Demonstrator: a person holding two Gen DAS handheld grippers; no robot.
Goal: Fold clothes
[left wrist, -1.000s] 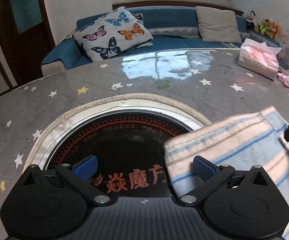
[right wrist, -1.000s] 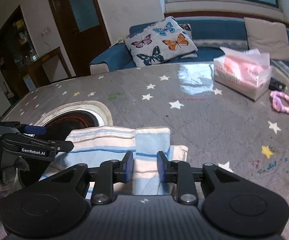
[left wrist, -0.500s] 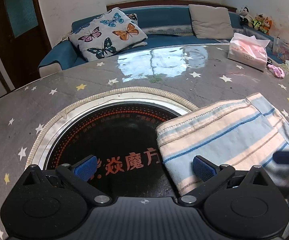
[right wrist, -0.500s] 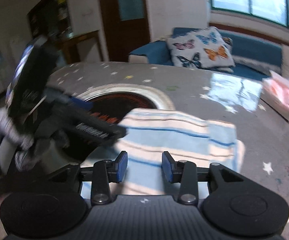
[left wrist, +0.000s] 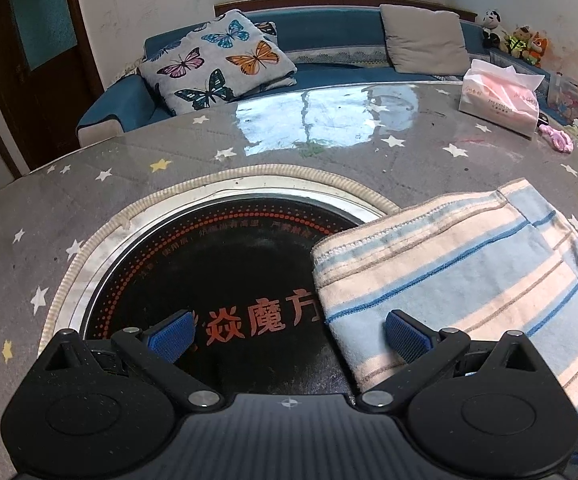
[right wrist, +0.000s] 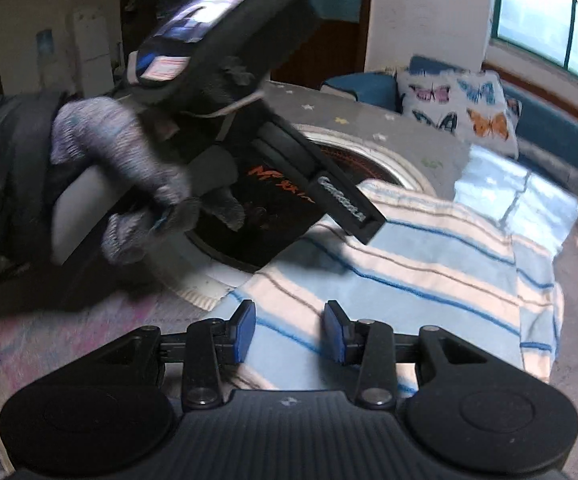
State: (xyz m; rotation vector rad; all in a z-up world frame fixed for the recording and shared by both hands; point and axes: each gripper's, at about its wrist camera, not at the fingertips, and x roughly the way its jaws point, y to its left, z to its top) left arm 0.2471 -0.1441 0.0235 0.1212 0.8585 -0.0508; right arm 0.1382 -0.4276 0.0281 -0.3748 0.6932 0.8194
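Blue ribbed pads faced each other across a moderate gap on the right gripper point(right wrist: 289, 333) at the lower centre of the right wrist view; its jaws had just been opening, and nothing was clamped between them, the striped cloth lying below and beyond the gap. The left gripper point(left wrist: 289, 330), at the bottom of the left wrist view, stood with its jaws spread wide and empty, its left pad over the black glass hob and its right pad over the near edge of the cloth. In the right wrist view the left gripper also appeared at upper left, blurred, carried by a hand in a grey knit glove point(right wrist: 121, 168). The folded cloth point(left wrist: 469, 272), striped in pale blue, cream and thin dark blue, lay flat at centre right of the left wrist view, its left edge overlapping the round hob point(left wrist: 217, 272) and the rest resting on the grey star-print table cover point(left wrist: 89, 184). The hob sat recessed in the table, ringed by a metal rim and a braided cream border. At the upper right of the same view, well apart from the cloth, stood a tissue pack point(left wrist: 501, 96) with a pink hair tie point(left wrist: 557, 140) just beside it. Beyond the table, a butterfly cushion point(left wrist: 221, 68) rested on a blue sofa point(left wrist: 329, 32).
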